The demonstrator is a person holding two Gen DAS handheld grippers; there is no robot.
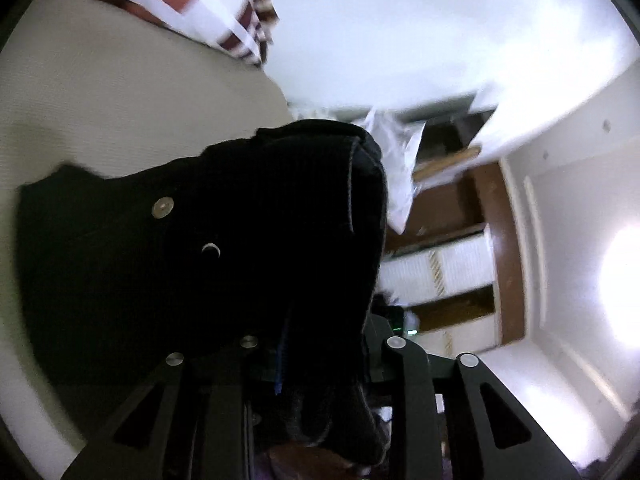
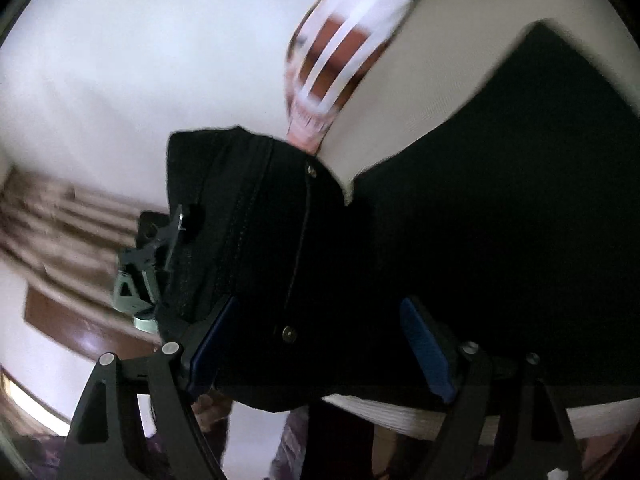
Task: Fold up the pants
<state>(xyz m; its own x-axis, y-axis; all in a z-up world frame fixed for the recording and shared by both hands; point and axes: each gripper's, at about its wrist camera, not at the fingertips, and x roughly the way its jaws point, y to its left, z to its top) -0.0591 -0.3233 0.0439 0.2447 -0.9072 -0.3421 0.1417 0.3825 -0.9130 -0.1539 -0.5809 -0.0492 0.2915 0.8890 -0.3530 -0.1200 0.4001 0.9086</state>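
The black pants [image 1: 192, 248] with metal rivets hang over the beige bed surface [image 1: 120, 100]. In the left wrist view my left gripper [image 1: 304, 360] is shut on a bunched part of the pants, which wraps over and hides the fingertips. In the right wrist view the pants [image 2: 460, 240] spread to the right across the bed [image 2: 400, 92]. My right gripper [image 2: 324, 340] is open, its blue pads [image 2: 424, 344] apart on either side of the waistband fabric. The left gripper [image 2: 152, 252] shows at the pants' left edge.
A red and white checked cloth [image 1: 188, 4] lies at the far end of the bed, also in the right wrist view [image 2: 348, 40]. A white plastic bag [image 1: 396, 160], wooden furniture [image 1: 492, 216] and white walls lie beyond. Brown curtains [image 2: 60, 216] hang at left.
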